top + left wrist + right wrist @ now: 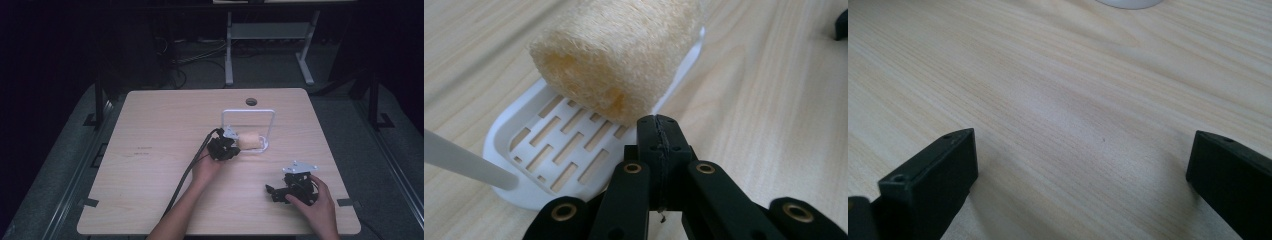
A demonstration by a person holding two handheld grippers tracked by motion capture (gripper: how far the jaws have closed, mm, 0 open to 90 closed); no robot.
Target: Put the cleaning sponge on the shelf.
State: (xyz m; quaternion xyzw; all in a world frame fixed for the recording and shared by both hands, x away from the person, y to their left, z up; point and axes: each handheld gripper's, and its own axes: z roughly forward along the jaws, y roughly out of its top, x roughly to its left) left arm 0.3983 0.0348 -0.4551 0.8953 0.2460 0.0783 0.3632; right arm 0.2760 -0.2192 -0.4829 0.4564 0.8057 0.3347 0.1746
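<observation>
A pale loofah sponge (624, 50) lies on a white slotted tray (554, 150), the base of a white wire-frame stand (248, 112) near the table's middle. My left gripper (657, 124) is shut with its jaws pressed together and nothing between them, the tip right at the loofah's lower near edge. From above, the left gripper (233, 145) sits just left of the loofah (249, 140). My right gripper (272, 194) rests low at the front right, held by a hand. Its jaws stand wide open over bare wood (1083, 160).
The light wooden table (160, 150) has a round cable hole (251, 102) near its far edge. The left gripper's cable (187, 175) trails toward the front edge. A white rod (464, 160) of the stand crosses the left gripper view. Dark floor and a desk frame lie beyond.
</observation>
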